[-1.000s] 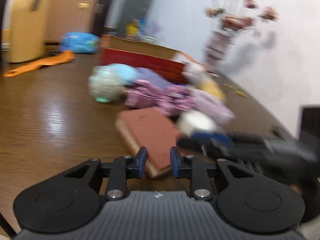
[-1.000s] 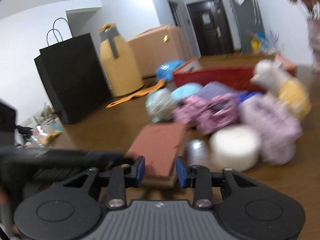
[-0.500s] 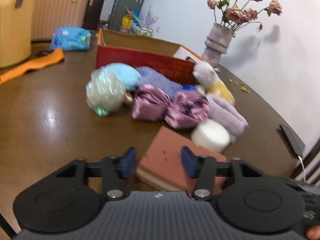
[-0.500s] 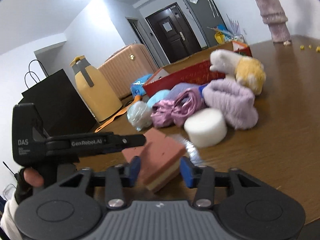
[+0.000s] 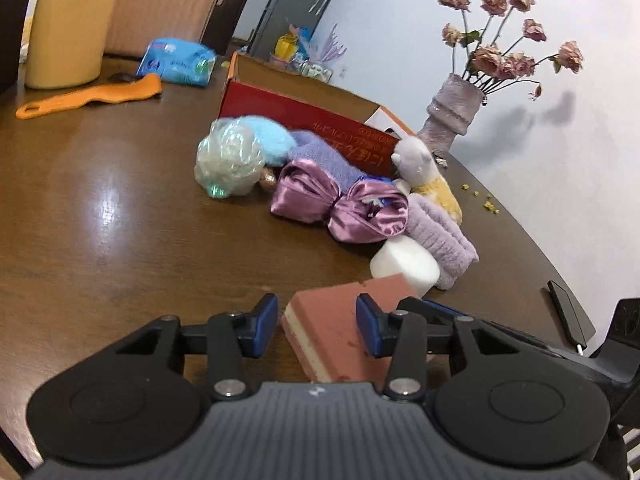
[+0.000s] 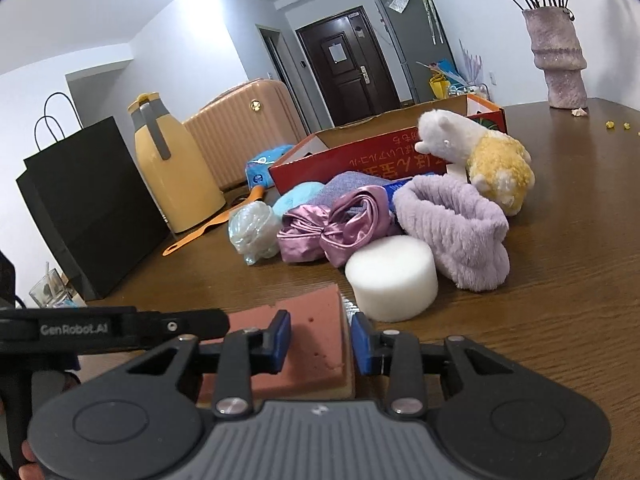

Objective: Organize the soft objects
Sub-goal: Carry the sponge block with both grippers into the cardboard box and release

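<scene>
Left wrist view: one pink sponge point(image 5: 340, 320) lies near on the wooden table point(image 5: 100, 240), between the fingers of the left gripper point(image 5: 317, 322); a gap shows on the left side, so nothing is gripped. The right gripper point(image 6: 320, 342) points slightly down, its pads pressed against the same sponge's corner. Beyond lie one white foam cylinder point(image 6: 392, 278), one satin bow point(image 6: 332, 232), one lilac headband point(image 6: 456, 228), one plush toy point(image 6: 476, 152) and one red box point(image 6: 360, 156). The left gripper's side reads "GenRobot.AI".

Brown wooden table point(image 5: 100, 248), red box point(image 5: 304, 128), white sponge point(image 6: 394, 278), vase point(image 5: 452, 114)
</scene>
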Tool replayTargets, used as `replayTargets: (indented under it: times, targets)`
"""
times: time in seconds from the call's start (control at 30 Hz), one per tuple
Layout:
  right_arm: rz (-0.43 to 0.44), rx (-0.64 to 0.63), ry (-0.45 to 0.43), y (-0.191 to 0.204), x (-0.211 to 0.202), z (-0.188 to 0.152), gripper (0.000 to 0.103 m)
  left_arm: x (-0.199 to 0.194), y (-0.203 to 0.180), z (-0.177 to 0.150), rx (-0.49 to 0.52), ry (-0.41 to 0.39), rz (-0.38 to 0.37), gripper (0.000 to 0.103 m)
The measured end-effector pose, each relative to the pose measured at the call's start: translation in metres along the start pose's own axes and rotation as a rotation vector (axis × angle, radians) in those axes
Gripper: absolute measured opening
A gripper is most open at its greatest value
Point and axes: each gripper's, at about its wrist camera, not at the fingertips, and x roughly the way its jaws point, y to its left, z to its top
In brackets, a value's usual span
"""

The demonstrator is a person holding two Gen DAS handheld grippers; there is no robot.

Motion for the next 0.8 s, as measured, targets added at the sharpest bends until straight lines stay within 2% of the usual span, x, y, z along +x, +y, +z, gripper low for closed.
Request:
replayTargets:
  times: [0.03, 0.13, 0.37, 0.53, 0.63, 0.7, 0.8]
  targets:
    - [0.004, 0.005, 0.0, 0.0, -0.001, 0.0, 0.028, -0.001, 0.001, -0.002, -0.011, 0.002, 0.003, 0.044]
    - [0.029, 0.036, 0.008, 0.001, -0.007, -0.005, 0.026, -0.006, 0.002, -0.01, -0.027, 0.004, -0.016, 0.044]
    - [0.054, 0.134, -0.02, -0.005, -0.01, -0.016, 0.025, -0.01, 0.001, -0.018, -0.051, 0.006, -0.02, 0.043]
    - [0.058, 0.133, 0.018, -0.005, -0.011, -0.005, 0.022, -0.012, -0.007, -0.012, -0.021, -0.012, 0.008, 0.034]
    - [0.073, 0.108, -0.033, 0.001, -0.019, 0.018, 0.022, -0.021, -0.015, 0.013, 0.009, -0.07, -0.015, 0.032]
    - [0.085, 0.079, -0.074, 0.002, -0.017, 0.044, 0.021, -0.02, -0.022, 0.045, 0.045, -0.118, -0.037, 0.032]
    - [0.089, 0.044, -0.1, -0.002, 0.006, 0.103, 0.021, 0.004, -0.022, 0.104, 0.035, -0.135, -0.08, 0.032]
